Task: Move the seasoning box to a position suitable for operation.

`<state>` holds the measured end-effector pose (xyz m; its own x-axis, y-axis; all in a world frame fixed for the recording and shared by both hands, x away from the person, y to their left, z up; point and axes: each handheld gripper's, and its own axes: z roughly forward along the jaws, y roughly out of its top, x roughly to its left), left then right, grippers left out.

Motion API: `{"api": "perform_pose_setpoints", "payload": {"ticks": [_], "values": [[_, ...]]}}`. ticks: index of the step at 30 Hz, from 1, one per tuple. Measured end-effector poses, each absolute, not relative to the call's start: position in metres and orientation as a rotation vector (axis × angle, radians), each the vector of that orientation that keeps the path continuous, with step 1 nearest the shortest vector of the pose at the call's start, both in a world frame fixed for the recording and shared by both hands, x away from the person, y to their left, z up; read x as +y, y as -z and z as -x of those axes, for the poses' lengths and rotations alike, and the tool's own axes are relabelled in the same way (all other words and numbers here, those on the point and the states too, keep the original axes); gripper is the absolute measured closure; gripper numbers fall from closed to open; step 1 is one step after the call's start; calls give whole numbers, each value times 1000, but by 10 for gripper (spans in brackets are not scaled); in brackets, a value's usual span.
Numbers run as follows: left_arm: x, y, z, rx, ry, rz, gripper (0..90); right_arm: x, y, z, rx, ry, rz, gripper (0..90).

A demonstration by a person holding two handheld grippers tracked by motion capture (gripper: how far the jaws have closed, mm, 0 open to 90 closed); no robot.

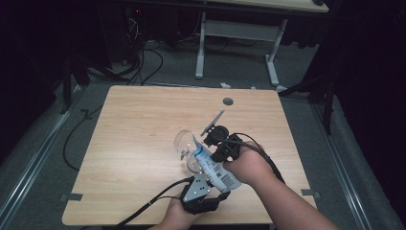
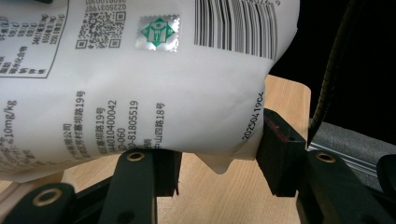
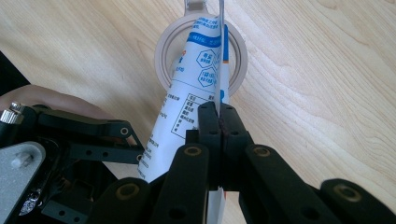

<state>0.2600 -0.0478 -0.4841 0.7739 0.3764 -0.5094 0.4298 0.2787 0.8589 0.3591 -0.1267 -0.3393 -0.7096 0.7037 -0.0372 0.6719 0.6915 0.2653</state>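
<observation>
Here, as my two grippers stand:

Pouch: a white printed pouch (image 1: pixel 216 168) with blue at its top end, tilted, its top reaching into a clear glass (image 1: pixel 187 148) on the wooden table (image 1: pixel 139 124).

Left gripper: my left gripper (image 1: pixel 210 184) holds the pouch's lower end — in the left gripper view its pads (image 2: pixel 275 144) stand part-way apart and press the pouch (image 2: pixel 154 88) on either side, with the barcode and small print right over them.

Right gripper: my right gripper (image 1: pixel 215 143) has its jaws tight together on a thin edge of the pouch (image 3: pixel 187 107) — in the right gripper view the flat strip stands up from between the pads (image 3: pixel 208 122).

Glass: seen from above in the right gripper view, the round rim of the glass (image 3: pixel 163 56) rings the pouch's top end.

Hands: both come in from the near edge, close together over the table's near right part.

Left gripper, far off: it shows at the lower left of the right gripper view (image 3: pixel 88 135), beside the pouch.
</observation>
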Motion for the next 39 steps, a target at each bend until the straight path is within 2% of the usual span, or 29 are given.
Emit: {"api": "perform_pose_setpoints", "payload": {"ticks": [39], "values": [[-46, 479, -259, 736, 63, -1300, 550, -124, 334, -359, 2771, -340, -1092, 900]]}}
